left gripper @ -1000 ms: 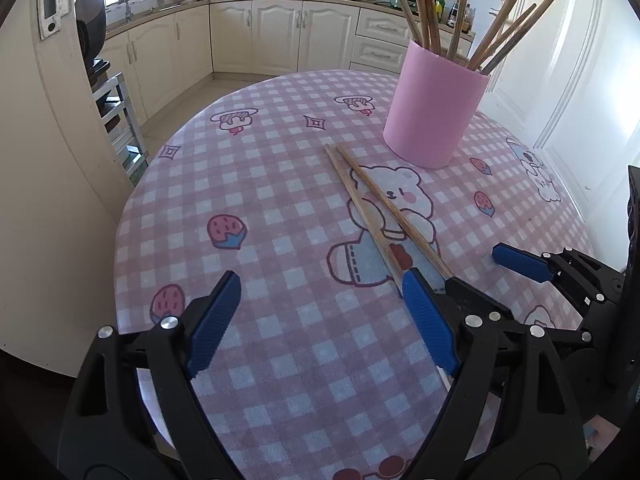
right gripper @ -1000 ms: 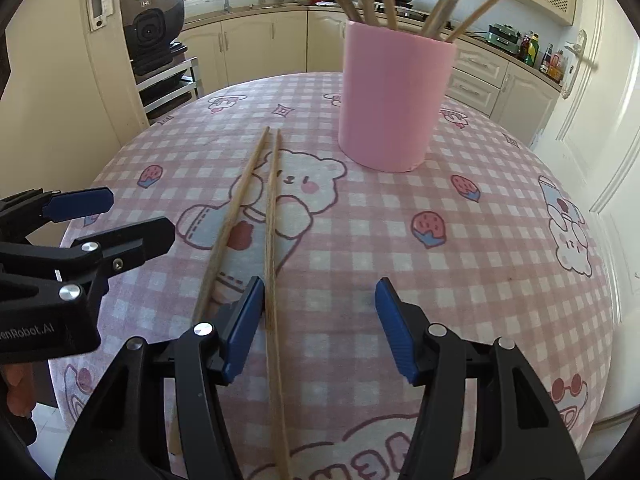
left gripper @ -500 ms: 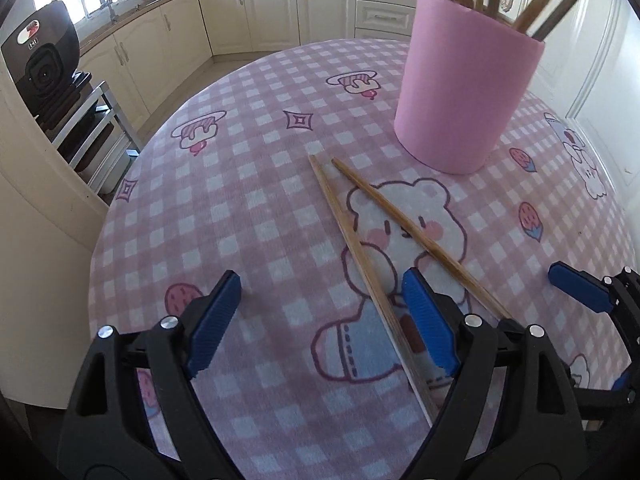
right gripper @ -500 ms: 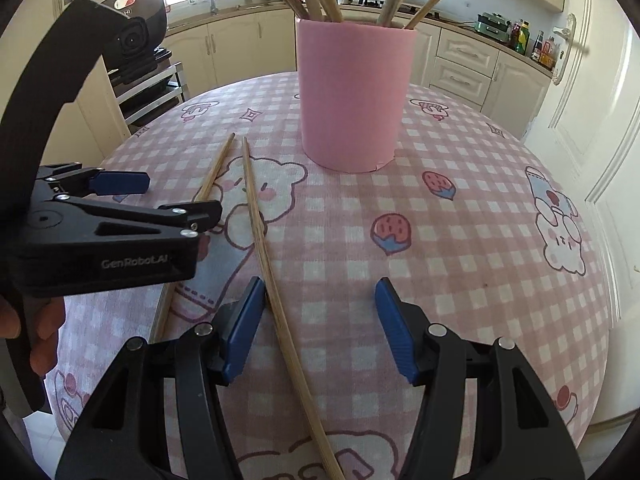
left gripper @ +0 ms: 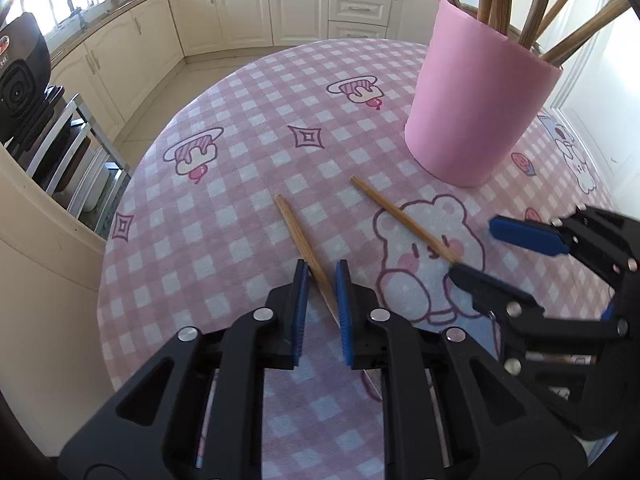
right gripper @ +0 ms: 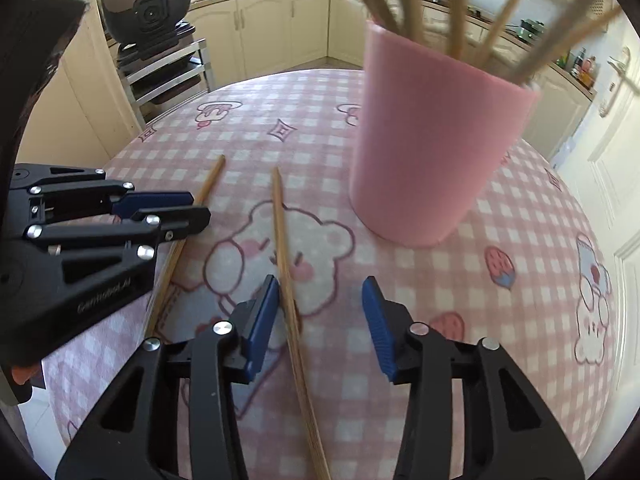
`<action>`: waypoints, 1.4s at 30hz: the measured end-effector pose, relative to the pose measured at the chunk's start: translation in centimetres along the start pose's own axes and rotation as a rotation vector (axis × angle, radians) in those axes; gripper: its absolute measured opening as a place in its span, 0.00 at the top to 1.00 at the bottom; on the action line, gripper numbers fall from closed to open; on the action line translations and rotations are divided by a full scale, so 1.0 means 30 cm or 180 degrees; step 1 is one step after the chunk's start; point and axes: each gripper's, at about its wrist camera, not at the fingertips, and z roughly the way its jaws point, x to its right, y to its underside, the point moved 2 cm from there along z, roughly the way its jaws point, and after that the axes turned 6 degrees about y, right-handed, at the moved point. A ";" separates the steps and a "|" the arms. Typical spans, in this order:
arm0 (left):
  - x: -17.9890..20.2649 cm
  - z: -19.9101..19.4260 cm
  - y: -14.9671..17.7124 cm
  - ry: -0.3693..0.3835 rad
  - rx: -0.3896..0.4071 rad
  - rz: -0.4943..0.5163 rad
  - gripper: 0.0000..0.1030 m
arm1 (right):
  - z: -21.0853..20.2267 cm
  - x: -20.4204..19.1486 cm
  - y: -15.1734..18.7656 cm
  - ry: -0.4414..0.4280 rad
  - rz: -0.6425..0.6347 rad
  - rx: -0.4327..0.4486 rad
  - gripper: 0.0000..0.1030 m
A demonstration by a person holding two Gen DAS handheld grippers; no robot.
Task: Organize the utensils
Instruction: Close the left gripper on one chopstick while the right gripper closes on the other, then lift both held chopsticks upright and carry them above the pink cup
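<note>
Two wooden chopsticks lie on the pink checked tablecloth. My left gripper (left gripper: 322,268) is nearly shut around the left chopstick (left gripper: 296,228), which runs between its blue pads. My right gripper (right gripper: 320,300) is open, with the right chopstick (right gripper: 280,224) lying between its fingers beside the left pad. The pink cup (right gripper: 436,152) stands behind, holding several chopsticks; it also shows in the left wrist view (left gripper: 476,108). The right gripper shows in the left wrist view (left gripper: 496,248), and the left gripper shows in the right wrist view (right gripper: 180,208).
The round table's edge (left gripper: 108,272) curves close on the left. A black appliance on a metal rack (right gripper: 148,12) stands beside the table. Cream kitchen cabinets (left gripper: 248,4) line the back wall.
Both grippers moved forward and down toward the chopsticks. My left gripper closed from wide open to nearly shut around the left chopstick. The two chopsticks have spread apart.
</note>
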 end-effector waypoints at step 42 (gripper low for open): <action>0.197 -0.667 0.153 0.0181 0.1907 0.0011 0.94 | -0.641 0.036 0.136 -0.0303 0.0446 0.1701 0.96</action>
